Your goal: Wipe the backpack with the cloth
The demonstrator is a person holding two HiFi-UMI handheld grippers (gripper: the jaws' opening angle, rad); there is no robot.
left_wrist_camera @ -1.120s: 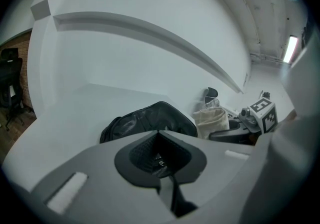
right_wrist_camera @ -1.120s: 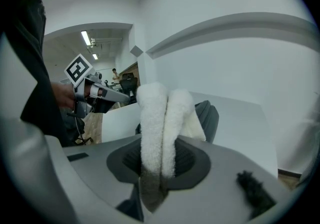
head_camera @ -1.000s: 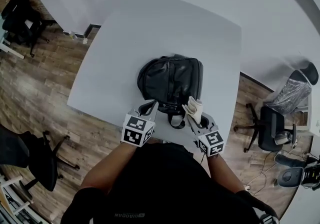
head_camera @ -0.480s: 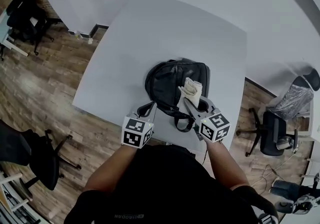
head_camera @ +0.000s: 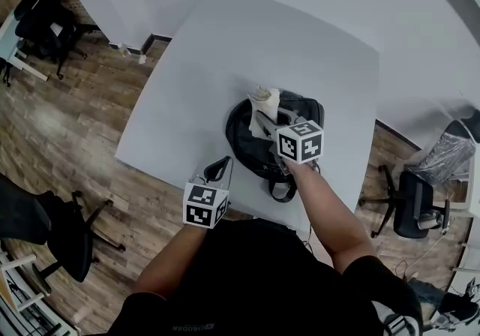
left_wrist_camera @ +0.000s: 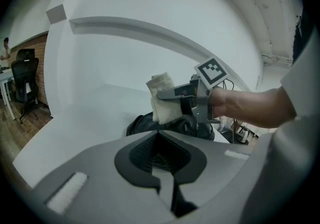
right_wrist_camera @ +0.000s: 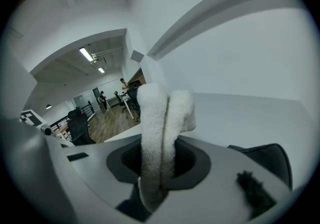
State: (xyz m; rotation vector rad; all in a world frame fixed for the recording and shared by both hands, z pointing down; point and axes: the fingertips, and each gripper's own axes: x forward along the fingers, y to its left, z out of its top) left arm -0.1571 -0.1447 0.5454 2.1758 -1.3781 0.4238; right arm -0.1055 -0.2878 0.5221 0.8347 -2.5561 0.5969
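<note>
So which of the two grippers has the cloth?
The right gripper, shut on the white cloth at the far end of the backpack; the left gripper is shut, empty, by the table edge.

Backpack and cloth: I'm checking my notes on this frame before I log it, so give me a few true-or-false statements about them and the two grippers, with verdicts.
1. The right gripper is shut on the cloth. True.
2. The left gripper grips a backpack strap. False: its jaws are together with nothing between them, and it sits near the table's front edge, apart from the backpack.
3. The backpack lies on the white table. True.
4. The cloth is black. False: it is a pale, off-white folded cloth; the backpack is the black thing.
</note>
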